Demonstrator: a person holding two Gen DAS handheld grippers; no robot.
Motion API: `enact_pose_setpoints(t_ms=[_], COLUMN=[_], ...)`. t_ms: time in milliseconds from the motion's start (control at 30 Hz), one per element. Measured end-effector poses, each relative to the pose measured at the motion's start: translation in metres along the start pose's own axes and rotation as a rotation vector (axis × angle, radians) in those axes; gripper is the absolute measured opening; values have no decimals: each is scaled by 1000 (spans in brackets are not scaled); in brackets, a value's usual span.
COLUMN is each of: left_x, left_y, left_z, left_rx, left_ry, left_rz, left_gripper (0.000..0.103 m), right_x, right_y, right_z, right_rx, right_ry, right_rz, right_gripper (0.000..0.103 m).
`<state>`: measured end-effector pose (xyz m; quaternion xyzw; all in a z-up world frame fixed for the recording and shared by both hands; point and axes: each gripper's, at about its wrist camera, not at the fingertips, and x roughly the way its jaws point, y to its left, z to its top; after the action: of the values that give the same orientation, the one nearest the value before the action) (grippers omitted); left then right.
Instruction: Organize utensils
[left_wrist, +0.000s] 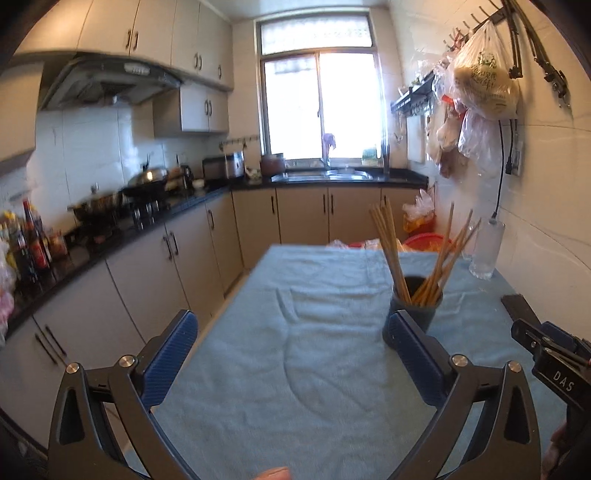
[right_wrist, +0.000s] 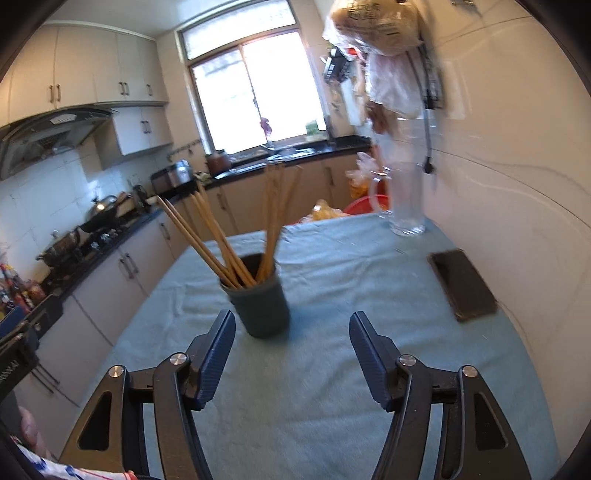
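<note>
Chopsticks (right_wrist: 221, 240) stand in holder (right_wrist: 262, 306); glass (right_wrist: 406, 199), phone (right_wrist: 461, 284) beyond.

A table (right_wrist: 332, 406) covered by a light blue towel (left_wrist: 295, 369). On the towel stand a dark cup (right_wrist: 260, 306) of chopsticks (right_wrist: 207, 240) mid-table, a clear glass mug (right_wrist: 404, 206) at the far right, and a flat dark slab (right_wrist: 461, 284) lying right.

One dark cup (right_wrist: 263, 300), about ten chopsticks (right_wrist: 207, 242), one glass mug (right_wrist: 404, 201), one phone (right_wrist: 462, 284).
</note>
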<state>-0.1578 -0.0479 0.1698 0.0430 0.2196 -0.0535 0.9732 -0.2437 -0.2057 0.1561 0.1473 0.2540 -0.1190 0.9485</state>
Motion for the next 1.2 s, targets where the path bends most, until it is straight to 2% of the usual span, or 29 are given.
enact_pose_setpoints(t_ms=[100,233,500,667,1200], left_x=[2,-2,-1,7,20], left_y=[1,-1,-12,-15,-23], left_z=[-9,-20,-37,-42,-51], left_rx=[3,6,26,18,41], left_ry=[35,43,104,158,217], left_rz=[3,13,7,-26,-34], left_gripper=[103,103,103,103,103], right_x=[-5,-8,-8,-9,-2], right_y=[3,5,13,14,10], right_z=[-11,-23,-39,-41,-45], right_rx=[-39,-42,-77,-78,-73], right_ry=[-3,7,13,16,41], right_rz=[-41,-57,-85,-110,-139], right_gripper=[69,73,76,78,80])
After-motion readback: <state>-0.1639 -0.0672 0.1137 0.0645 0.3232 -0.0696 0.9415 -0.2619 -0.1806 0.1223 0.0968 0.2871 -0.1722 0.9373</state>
